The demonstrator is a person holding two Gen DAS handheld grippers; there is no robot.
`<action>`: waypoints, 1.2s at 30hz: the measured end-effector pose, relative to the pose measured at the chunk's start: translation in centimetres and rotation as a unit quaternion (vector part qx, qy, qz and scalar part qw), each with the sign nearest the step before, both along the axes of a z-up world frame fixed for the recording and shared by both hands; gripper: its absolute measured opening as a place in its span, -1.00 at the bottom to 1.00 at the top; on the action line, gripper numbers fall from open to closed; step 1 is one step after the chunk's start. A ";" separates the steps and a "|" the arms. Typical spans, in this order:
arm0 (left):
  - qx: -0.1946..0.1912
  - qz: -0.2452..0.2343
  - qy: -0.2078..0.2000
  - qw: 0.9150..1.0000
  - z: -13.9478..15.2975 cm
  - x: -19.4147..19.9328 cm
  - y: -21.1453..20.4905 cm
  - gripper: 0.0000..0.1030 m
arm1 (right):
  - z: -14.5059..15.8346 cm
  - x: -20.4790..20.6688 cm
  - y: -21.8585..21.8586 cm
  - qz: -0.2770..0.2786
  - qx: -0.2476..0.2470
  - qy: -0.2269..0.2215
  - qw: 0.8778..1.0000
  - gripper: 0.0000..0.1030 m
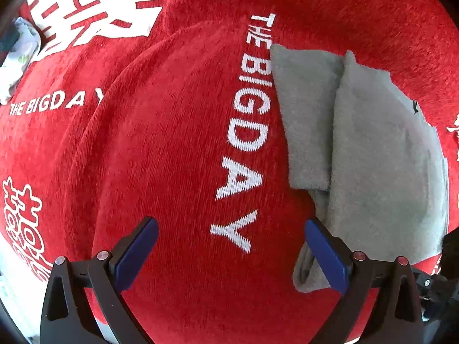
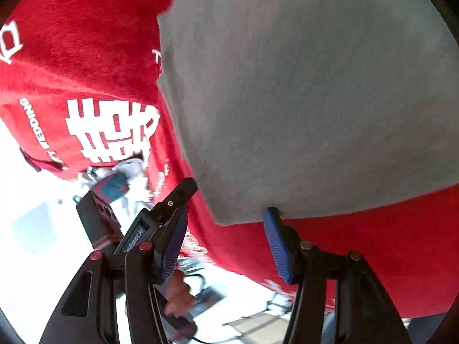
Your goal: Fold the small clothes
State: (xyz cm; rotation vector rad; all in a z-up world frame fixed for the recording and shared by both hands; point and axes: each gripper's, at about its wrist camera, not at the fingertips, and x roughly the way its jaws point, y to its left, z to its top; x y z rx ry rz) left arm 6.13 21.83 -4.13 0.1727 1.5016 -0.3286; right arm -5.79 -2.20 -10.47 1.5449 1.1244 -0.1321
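Observation:
A grey fleece garment, folded over on itself, lies on a red blanket printed with "THE BIG DAY". My left gripper points straight down over the blanket and stands open. Its right blue pad is at the garment's lower left edge, and only blanket shows between the pads. In the right wrist view the grey garment fills the upper right. My right gripper is open at the garment's near edge, with one pad tip touching the hem. Nothing is clamped.
A small pale patterned cloth lies at the blanket's far left edge. The red blanket hangs over an edge, with bright floor below. A hand holding a black tool shows behind my right gripper's left finger.

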 end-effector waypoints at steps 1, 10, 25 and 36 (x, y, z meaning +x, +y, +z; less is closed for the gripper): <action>-0.001 0.002 -0.001 1.000 0.1 -0.1 0.1 0.98 | -0.5 0.2 0.6 -0.004 0.005 0.002 1.000 0.15; -0.001 0.014 -0.010 1.000 1.1 -0.1 1.7 0.98 | -0.5 1.8 1.3 -0.017 0.006 -0.010 1.000 -0.96; -0.014 0.016 -0.009 1.000 1.7 -0.1 2.7 0.98 | -2.0 0.8 1.8 -0.079 0.031 -0.015 0.996 -0.85; 0.006 -0.007 -0.020 1.000 1.8 -0.7 1.8 0.98 | -1.8 1.9 2.9 0.019 -0.037 0.029 0.999 -0.82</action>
